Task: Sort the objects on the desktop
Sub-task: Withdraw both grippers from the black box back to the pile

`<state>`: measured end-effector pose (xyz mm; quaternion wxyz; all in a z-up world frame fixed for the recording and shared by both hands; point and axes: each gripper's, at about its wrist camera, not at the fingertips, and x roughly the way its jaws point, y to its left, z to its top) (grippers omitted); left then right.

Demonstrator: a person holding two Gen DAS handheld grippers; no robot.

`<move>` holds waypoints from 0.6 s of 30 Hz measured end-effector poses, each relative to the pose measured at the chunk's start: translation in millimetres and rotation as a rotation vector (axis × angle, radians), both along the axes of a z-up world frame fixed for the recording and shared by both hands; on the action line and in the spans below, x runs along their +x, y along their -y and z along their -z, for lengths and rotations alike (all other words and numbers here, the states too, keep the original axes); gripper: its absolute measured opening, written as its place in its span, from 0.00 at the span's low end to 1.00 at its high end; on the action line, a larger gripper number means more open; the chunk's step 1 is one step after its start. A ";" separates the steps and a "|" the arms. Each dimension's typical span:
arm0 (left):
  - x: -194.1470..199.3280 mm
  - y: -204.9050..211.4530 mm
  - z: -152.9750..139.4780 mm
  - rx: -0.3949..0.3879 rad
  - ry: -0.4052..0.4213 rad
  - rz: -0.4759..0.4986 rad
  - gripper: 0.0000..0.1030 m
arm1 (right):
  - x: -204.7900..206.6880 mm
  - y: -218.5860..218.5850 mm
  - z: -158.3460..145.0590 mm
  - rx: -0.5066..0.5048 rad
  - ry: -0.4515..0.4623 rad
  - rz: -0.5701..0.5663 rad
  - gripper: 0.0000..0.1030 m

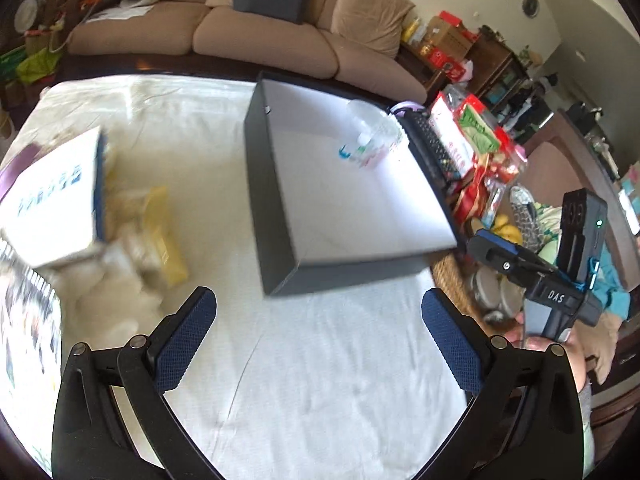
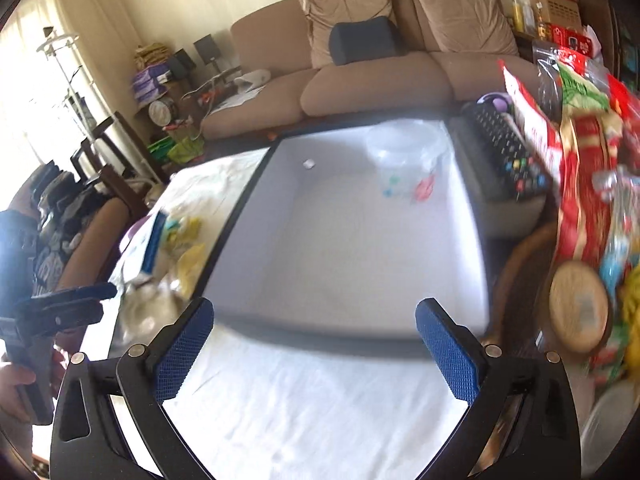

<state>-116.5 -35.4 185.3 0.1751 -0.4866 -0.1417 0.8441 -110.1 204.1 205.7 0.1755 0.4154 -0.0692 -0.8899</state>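
A dark box with a white inside [image 1: 276, 216] [image 2: 240, 216] stands on the white cloth. A clear plastic container with coloured marks [image 1: 370, 136] [image 2: 404, 160] lies in its far corner. Left of the box is a pile: a white and blue carton [image 1: 52, 196] [image 2: 152, 240], yellow packets [image 1: 164, 232] [image 2: 190, 260] and white wrappers [image 1: 112, 300]. My left gripper [image 1: 320, 336] is open and empty over bare cloth in front of the box. My right gripper [image 2: 314, 348] is open and empty at the box's near wall; its body shows in the left wrist view [image 1: 560, 280].
A black keyboard [image 1: 434, 148] [image 2: 508, 156] lies right of the box. Red snack bags [image 1: 480, 148] [image 2: 580, 184], a round wooden lid [image 2: 580, 304] and bananas [image 1: 508, 232] crowd the right side. A brown sofa [image 1: 248, 28] [image 2: 360, 80] stands behind the table.
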 end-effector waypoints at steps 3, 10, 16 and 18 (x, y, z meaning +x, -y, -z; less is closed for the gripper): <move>41.7 12.1 7.0 -0.023 0.010 -0.010 1.00 | 33.8 21.0 0.6 -0.019 -0.003 -0.007 1.00; 125.1 31.2 11.5 -0.054 -0.023 -0.037 1.00 | 98.3 77.8 3.0 -0.057 -0.004 -0.043 1.00; 174.4 79.5 12.9 -0.051 -0.035 -0.089 1.00 | 132.1 130.6 11.1 -0.042 0.012 -0.068 1.00; 183.3 106.3 17.2 -0.043 -0.028 -0.128 1.00 | 138.8 149.6 16.7 -0.051 0.023 -0.087 1.00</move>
